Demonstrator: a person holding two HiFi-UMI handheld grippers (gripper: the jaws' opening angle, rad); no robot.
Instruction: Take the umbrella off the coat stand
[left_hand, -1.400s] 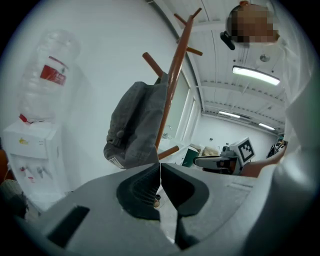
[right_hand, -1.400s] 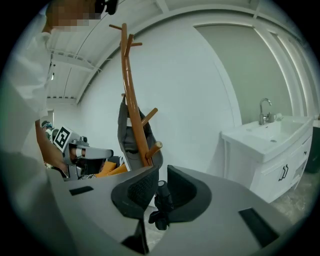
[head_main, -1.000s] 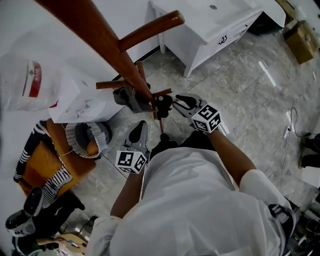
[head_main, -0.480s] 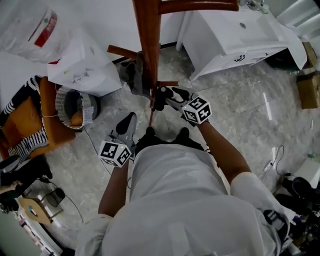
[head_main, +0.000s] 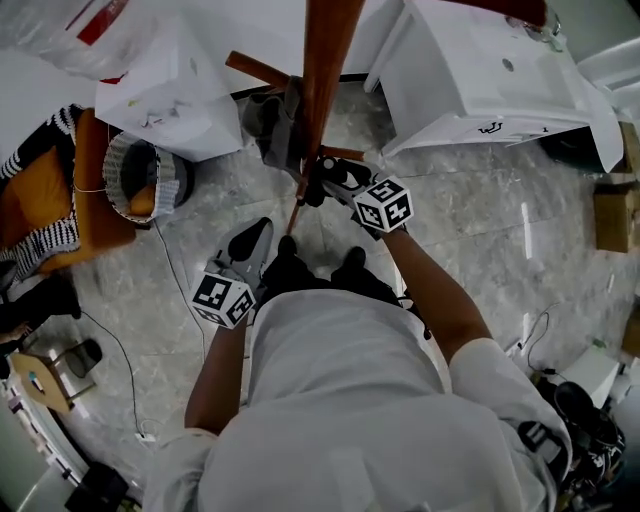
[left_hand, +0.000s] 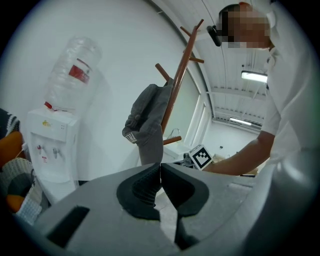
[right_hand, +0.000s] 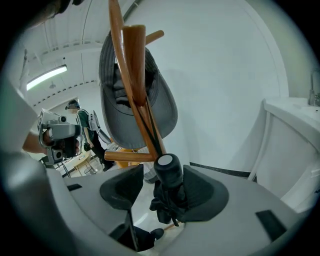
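A black folded umbrella (right_hand: 167, 175) hangs by a thin black cord from the brown wooden coat stand (right_hand: 127, 65), below a grey cap (right_hand: 137, 105). My right gripper (right_hand: 162, 187) has the umbrella's handle between its jaws. They are opening: the handle leans on the right-hand pad and a gap shows on the other side. In the head view the right gripper (head_main: 335, 180) sits at the pole (head_main: 325, 60) with the umbrella (head_main: 316, 190) at its tip. My left gripper (head_main: 250, 240) hangs lower left, shut and empty, also shown as the left gripper (left_hand: 160, 167) in its own view.
A water dispenser (head_main: 160, 85) stands left of the stand and a white cabinet (head_main: 480, 70) to its right. A woven basket (head_main: 140, 175) and an orange chair (head_main: 50, 200) with striped cloth are at the left. Cables lie on the marble floor (head_main: 480, 220).
My right gripper has sunk along the pole and its jaws have spread around the umbrella's handle. The left gripper has drifted a little. The head view has swung, so the pole looks upright.
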